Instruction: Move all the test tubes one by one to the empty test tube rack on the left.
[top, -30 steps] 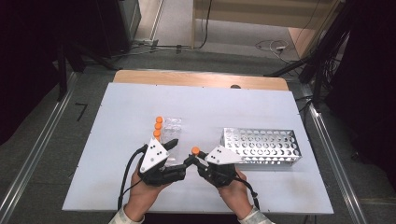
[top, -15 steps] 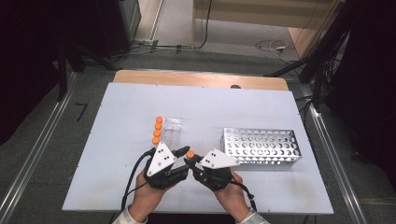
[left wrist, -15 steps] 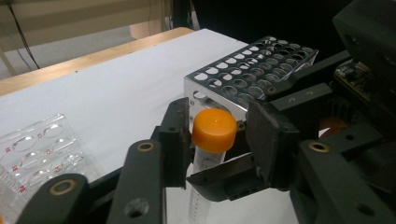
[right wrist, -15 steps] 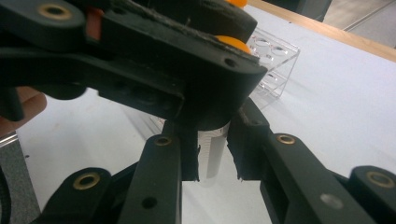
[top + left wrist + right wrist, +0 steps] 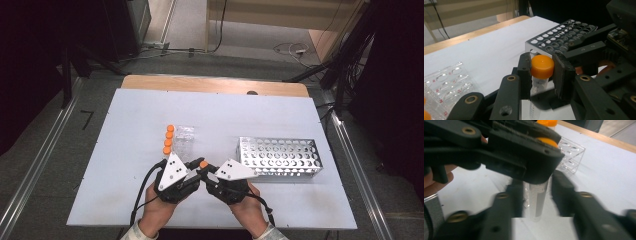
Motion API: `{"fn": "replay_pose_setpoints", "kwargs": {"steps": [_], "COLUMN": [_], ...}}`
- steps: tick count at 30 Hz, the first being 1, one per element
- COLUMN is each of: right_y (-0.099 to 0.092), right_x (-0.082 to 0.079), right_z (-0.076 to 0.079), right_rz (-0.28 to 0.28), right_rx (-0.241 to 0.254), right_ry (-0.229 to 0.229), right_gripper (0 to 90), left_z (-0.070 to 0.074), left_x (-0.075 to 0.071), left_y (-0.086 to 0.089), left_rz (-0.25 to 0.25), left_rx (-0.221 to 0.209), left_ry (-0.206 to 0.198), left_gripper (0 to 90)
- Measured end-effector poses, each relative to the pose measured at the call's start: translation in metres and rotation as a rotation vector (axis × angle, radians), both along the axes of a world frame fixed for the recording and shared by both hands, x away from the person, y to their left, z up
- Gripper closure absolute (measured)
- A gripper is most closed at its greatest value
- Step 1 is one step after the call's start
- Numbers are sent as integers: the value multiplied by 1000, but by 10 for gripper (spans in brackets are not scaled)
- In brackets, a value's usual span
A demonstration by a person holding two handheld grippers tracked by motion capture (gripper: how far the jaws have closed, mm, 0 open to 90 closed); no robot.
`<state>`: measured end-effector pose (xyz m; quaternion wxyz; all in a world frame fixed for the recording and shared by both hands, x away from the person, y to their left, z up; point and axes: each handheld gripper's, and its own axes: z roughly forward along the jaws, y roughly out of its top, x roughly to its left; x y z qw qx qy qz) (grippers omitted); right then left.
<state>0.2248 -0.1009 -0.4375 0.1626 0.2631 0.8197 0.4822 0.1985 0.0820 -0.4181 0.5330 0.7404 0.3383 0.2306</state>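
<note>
— So, where's the tube?
— Near edge, left of the metal rack — the left gripper clamps its orange cap.
— The right gripper?
— Jaws just opening, loose around the tube's body.

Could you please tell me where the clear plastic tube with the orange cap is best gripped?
Grip the clear plastic tube with the orange cap at the cap, jaws coming in level from opposite sides. It stands upright, and the cap is its widest part, as the left tool shows.
</note>
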Motion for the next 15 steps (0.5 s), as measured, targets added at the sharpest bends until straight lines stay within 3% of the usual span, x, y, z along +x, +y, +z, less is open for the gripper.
{"fn": "replay_pose_setpoints", "kwargs": {"steps": [2, 6, 15], "right_y": [-1, -8, -29], "right_x": [1, 4, 8], "right_z": [2, 6, 8], "right_rz": [8, 7, -29], "right_rx": [-6, 9, 6], "right_ry": [16, 33, 40], "right_gripper": [421, 331, 311], "left_z": [2, 15, 30], "left_x": [0, -1, -5], "left_y": [3, 20, 50], "left_rz": [1, 14, 104], "left_rx": [-11, -62, -82], "left_ry": [-3, 4, -5], "left_gripper": [705, 705, 704]}}
